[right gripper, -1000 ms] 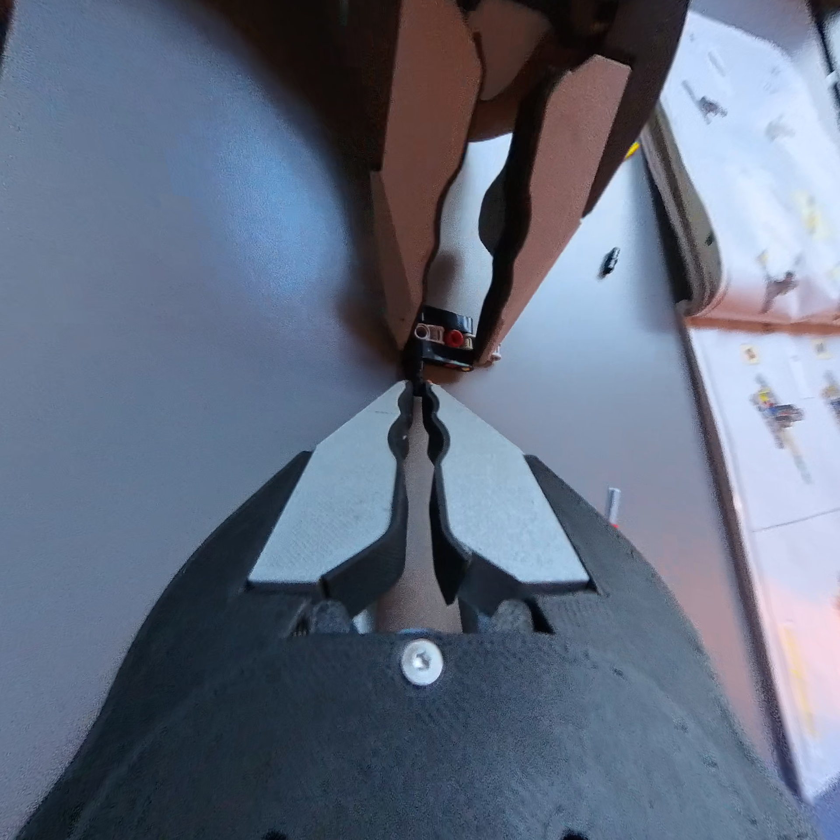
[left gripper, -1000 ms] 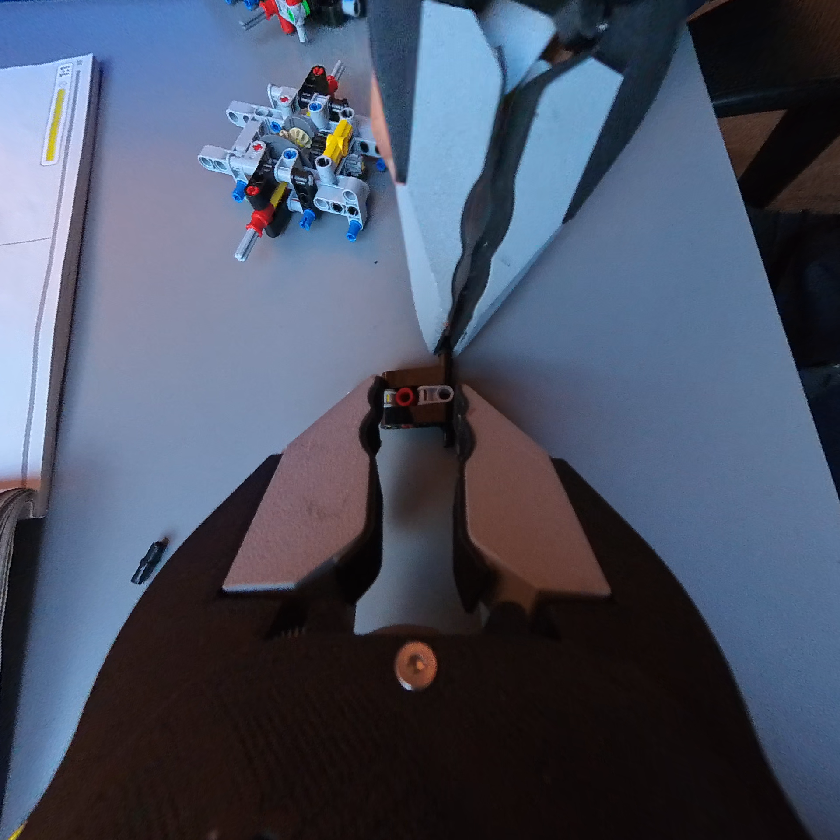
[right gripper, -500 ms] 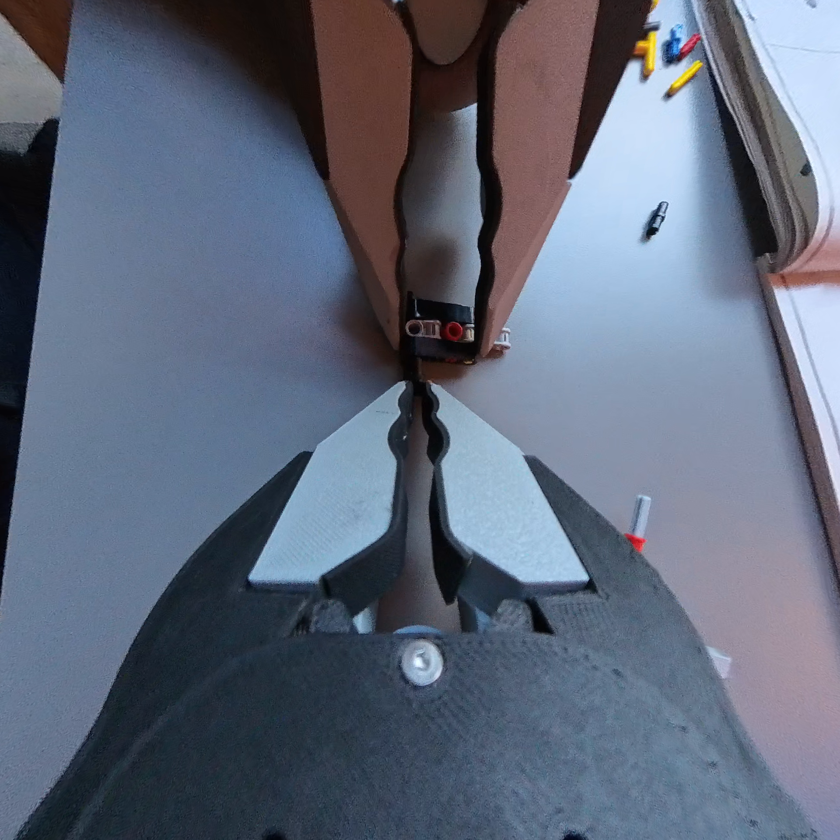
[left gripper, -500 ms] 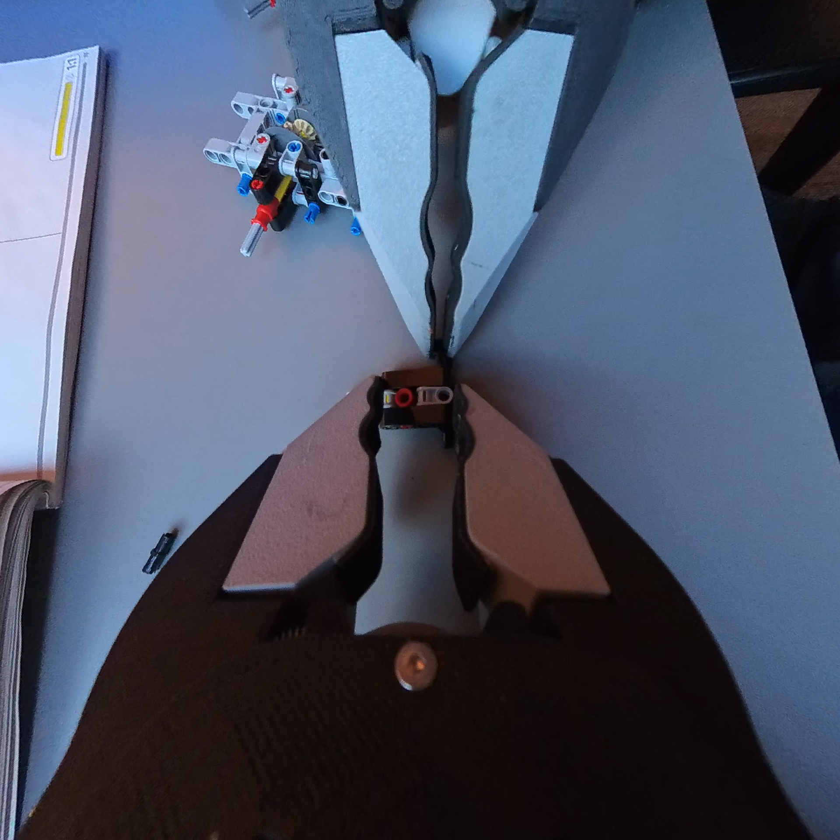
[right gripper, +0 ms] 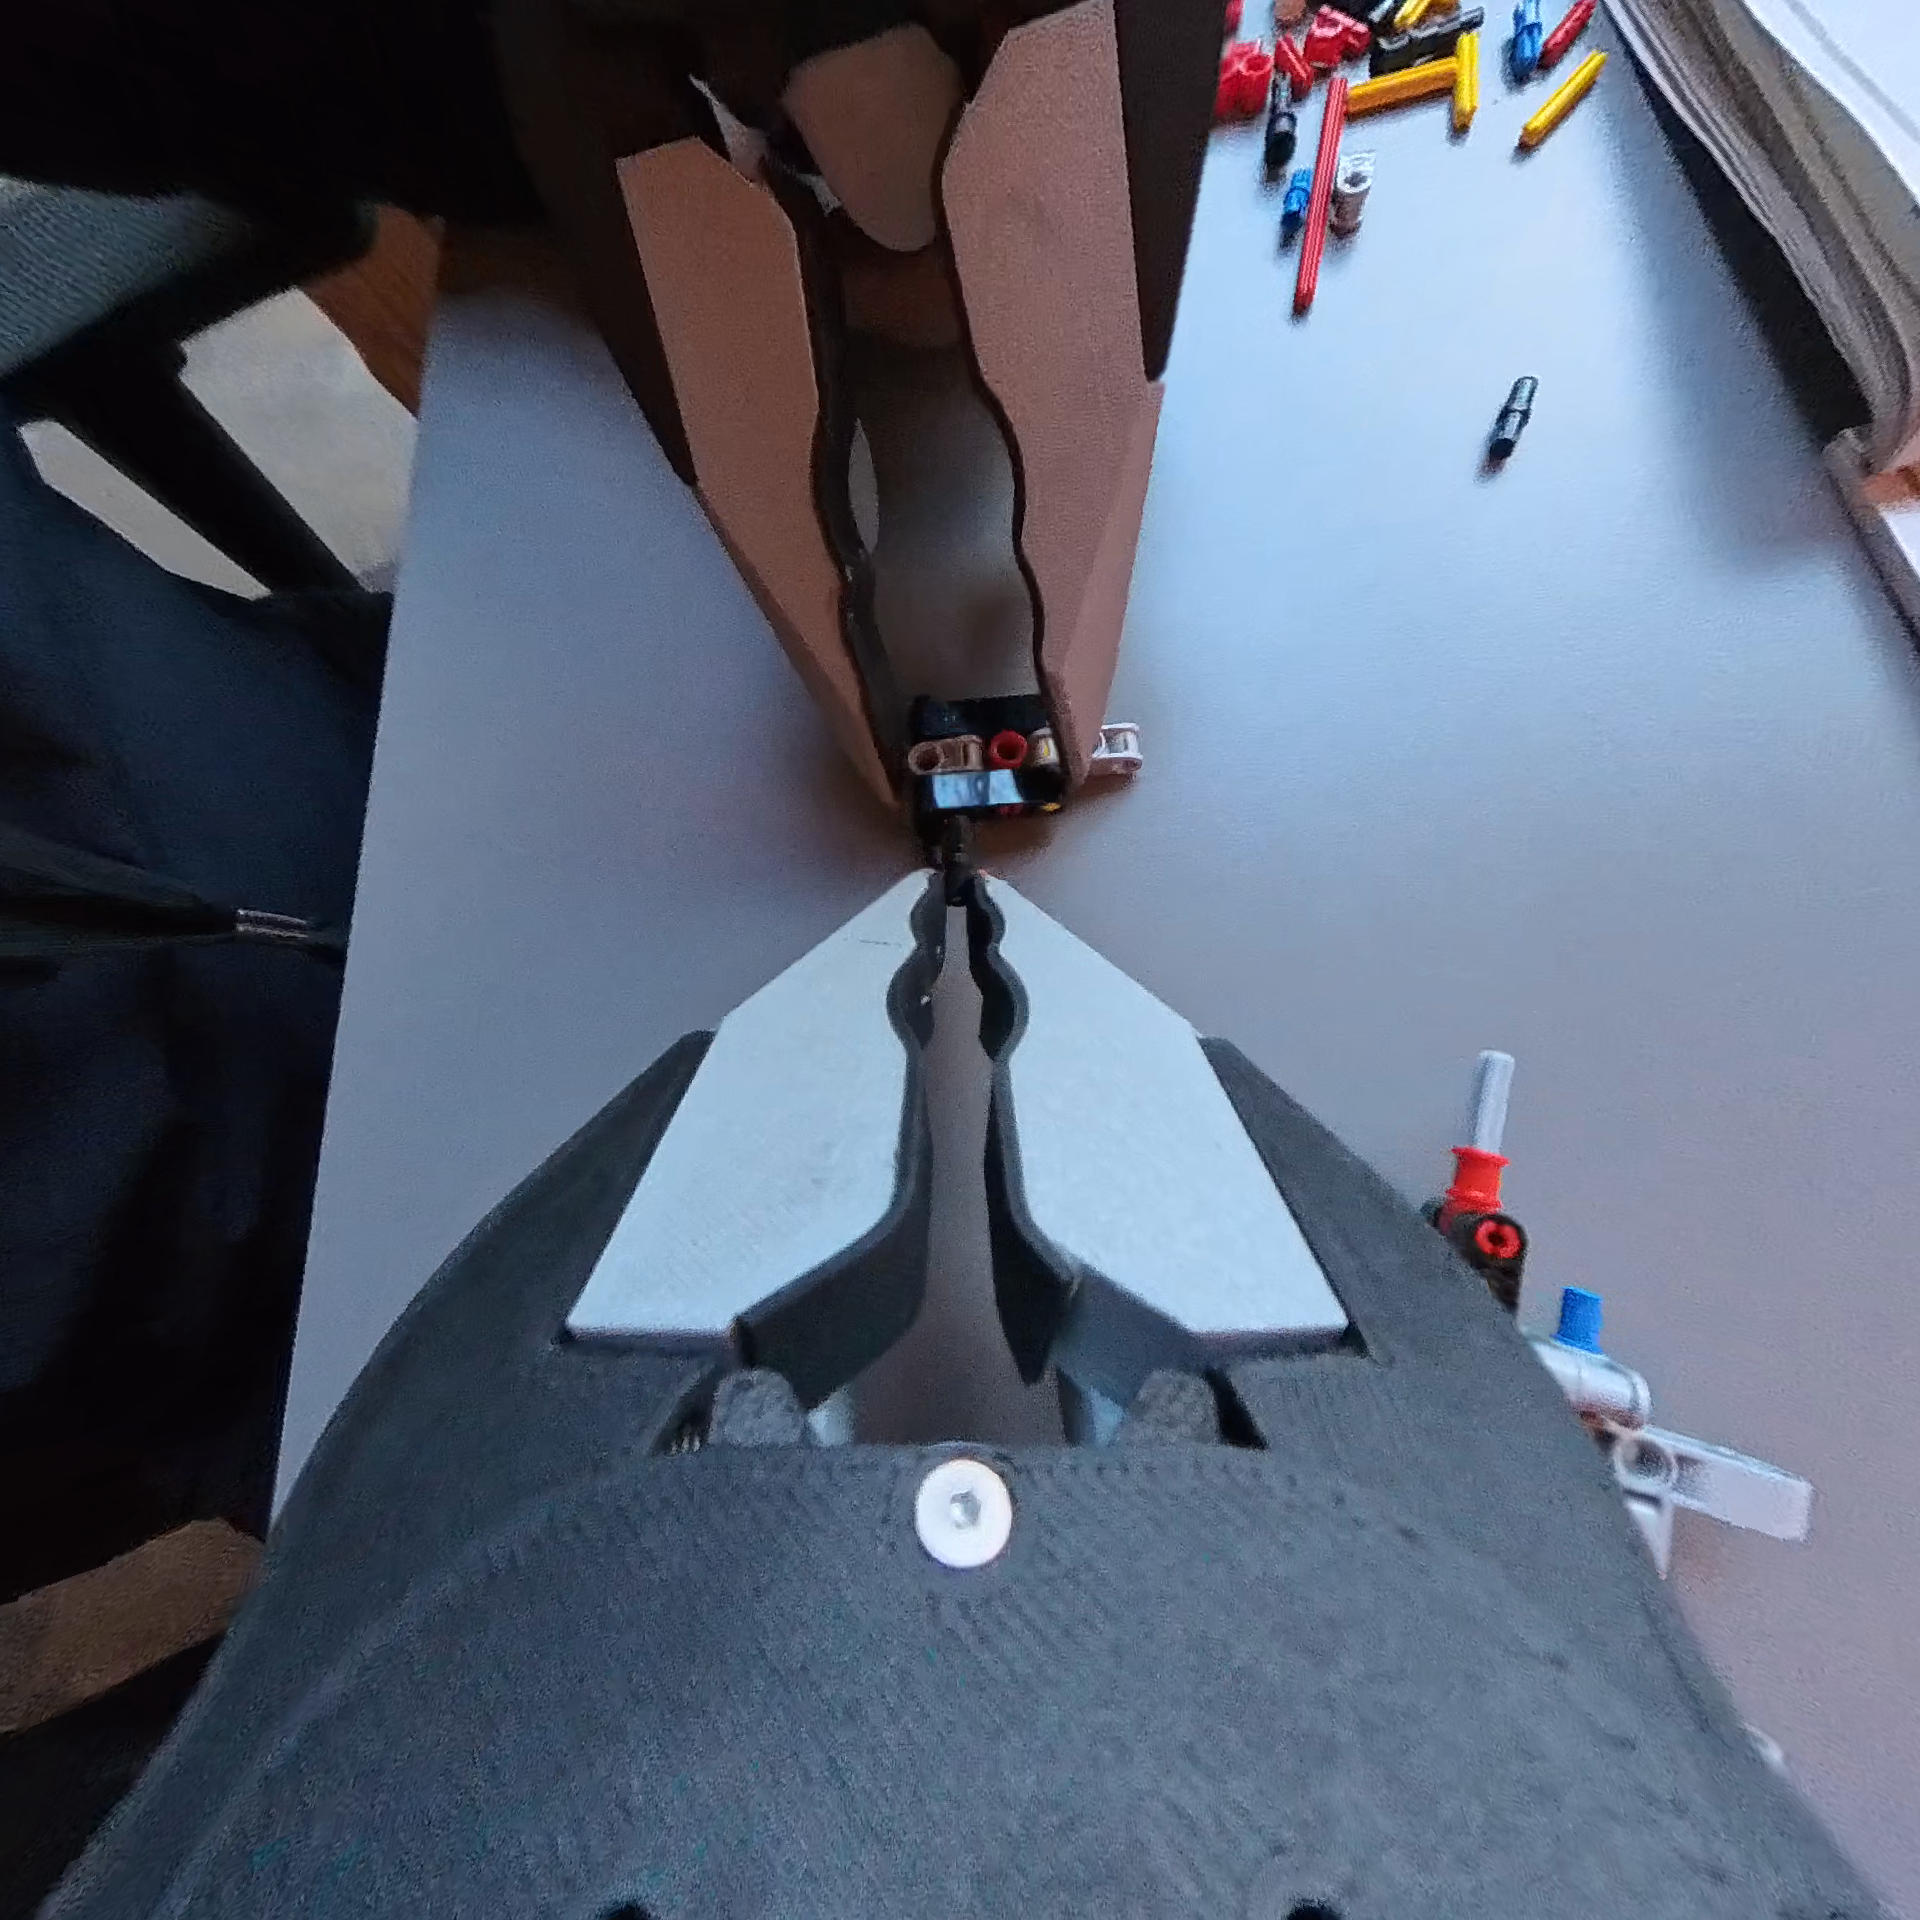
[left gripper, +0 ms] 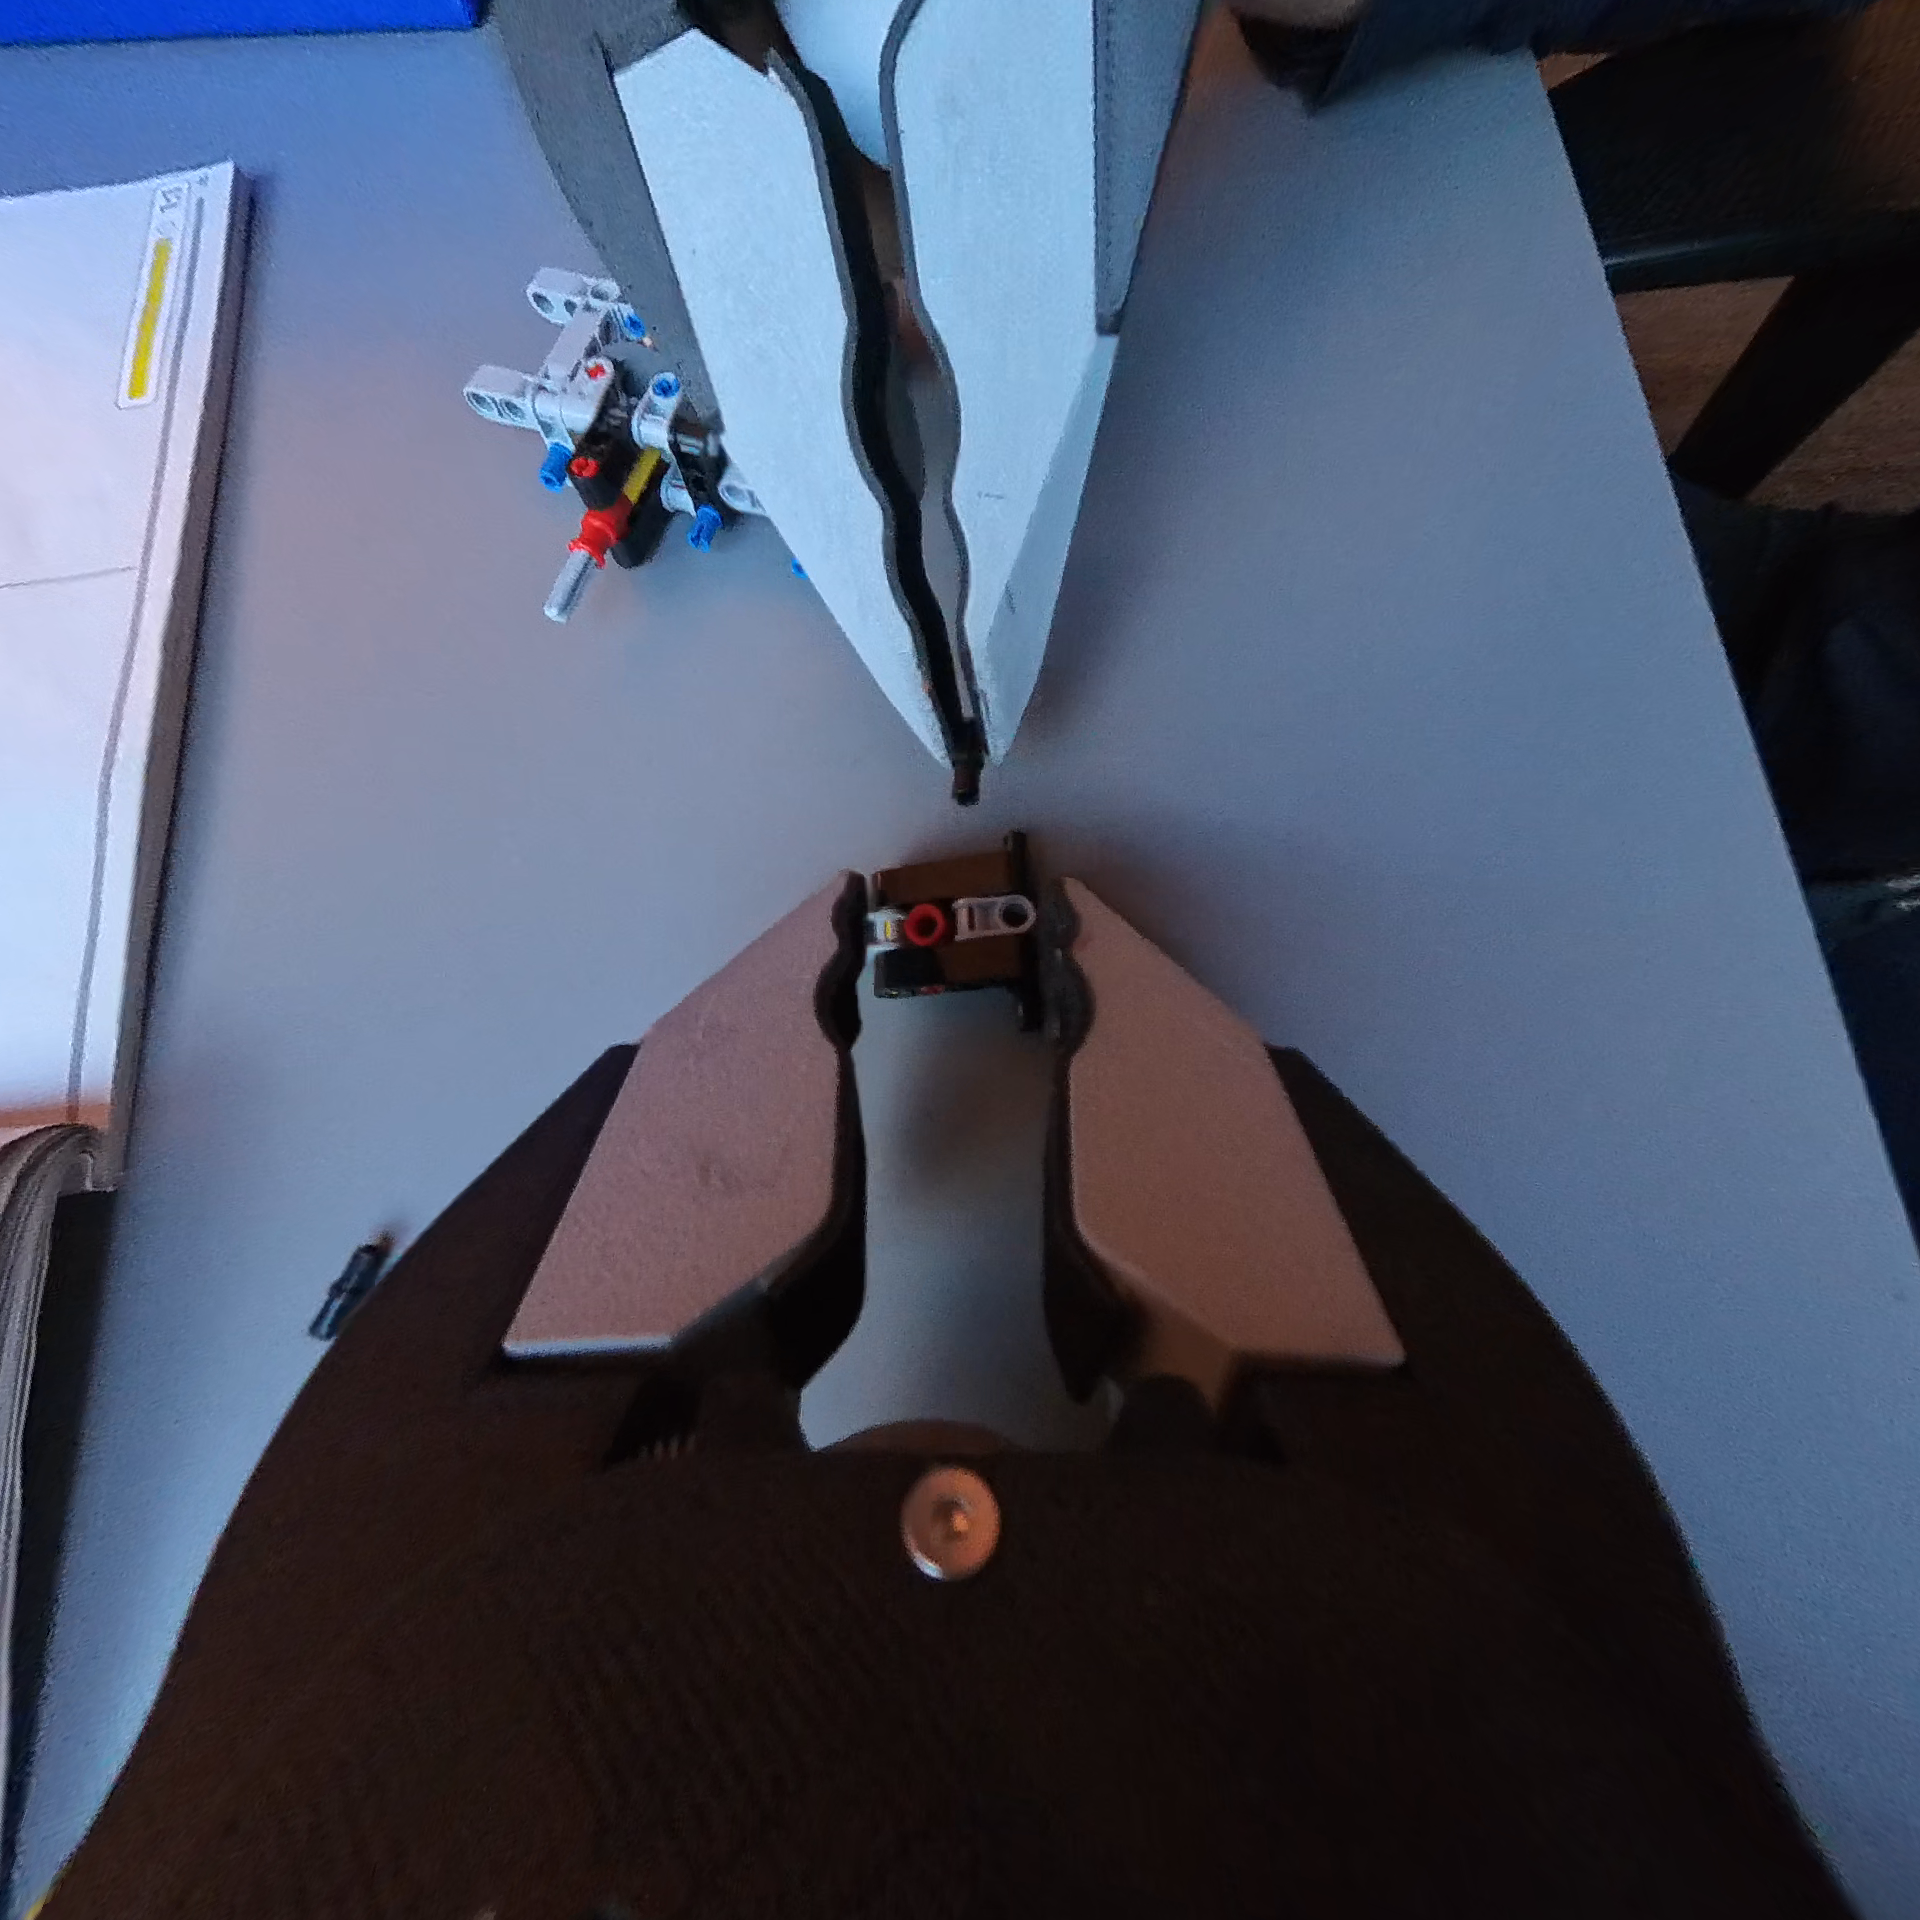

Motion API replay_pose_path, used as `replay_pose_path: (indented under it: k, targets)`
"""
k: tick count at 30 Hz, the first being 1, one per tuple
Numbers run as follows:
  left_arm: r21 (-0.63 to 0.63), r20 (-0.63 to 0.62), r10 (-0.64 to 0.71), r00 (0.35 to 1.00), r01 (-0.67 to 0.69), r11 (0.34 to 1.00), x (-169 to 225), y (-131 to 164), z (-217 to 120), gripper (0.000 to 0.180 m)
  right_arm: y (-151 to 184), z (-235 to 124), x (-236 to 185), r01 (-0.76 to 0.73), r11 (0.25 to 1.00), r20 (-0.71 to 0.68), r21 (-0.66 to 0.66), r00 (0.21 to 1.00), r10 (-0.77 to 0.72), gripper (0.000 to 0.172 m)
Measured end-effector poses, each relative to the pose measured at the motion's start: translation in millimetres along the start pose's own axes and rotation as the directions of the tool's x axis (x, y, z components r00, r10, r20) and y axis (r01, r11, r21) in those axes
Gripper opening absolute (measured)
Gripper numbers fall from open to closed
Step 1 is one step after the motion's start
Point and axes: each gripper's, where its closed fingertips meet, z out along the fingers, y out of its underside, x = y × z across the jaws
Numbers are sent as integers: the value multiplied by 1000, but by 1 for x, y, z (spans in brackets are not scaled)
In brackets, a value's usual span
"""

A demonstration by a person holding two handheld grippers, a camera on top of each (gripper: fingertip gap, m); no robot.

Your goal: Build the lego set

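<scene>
1. Above the grey desk (left gripper: 1299, 727), the left gripper (left gripper: 951, 930) has its jaws clamped on a small black brick assembly (left gripper: 956, 956) that carries a red bush and a light grey connector across its top.
2. Both of its fingers (left gripper: 748, 1039) press against the sides of that assembly, which sits at their very tips.
3. Facing it tip to tip, the right gripper (right gripper: 951, 883) has its jaws pinched tight on a small black pin (right gripper: 951, 868).
4. In the left wrist view the pin juts from the right gripper's tips, just short of the assembly and apart from it.
5. A larger grey, black and yellow brick model (left gripper: 613, 436) lies on the desk beside the right gripper.
6. An open instruction booklet (left gripper: 83, 623) lies along the desk's edge; a loose black pin (left gripper: 348, 1288) rests near it.
7. A scatter of red, yellow and blue loose pieces (right gripper: 1382, 94) lies far off on the desk.
</scene>
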Motion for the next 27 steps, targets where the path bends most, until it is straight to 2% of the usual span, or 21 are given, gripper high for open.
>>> replay_pose_path:
  k: [5,10,13,17,20,24,27]
  targets:
    - [52,45,59,997,-61,997,0,-15,-5,17,-5,-5,-3,-59,997,58,58,997,56,1]
    - [16,119,180,976,-184,983,3,-19,1,15,-5,-5,-5,-126,989,118,75,986,116,1]
    - [9,158,252,955,-257,966,3,-21,1,2,-5,-4,-9,-159,984,150,76,978,146,1]
    - [-17,189,304,934,-306,952,2,-19,1,2,-5,-3,-8,-208,974,185,86,964,189,1]
    - [-2,209,293,933,-299,954,-1,-23,-3,1,-9,-6,-5,-214,969,183,125,965,189,1]
    - [64,194,213,958,-229,971,-3,-29,-8,2,-17,-13,-4,-187,966,155,176,975,161,1]
    - [98,186,155,970,-175,980,-6,-32,-10,1,-22,-17,-1,-230,950,181,213,964,193,1]
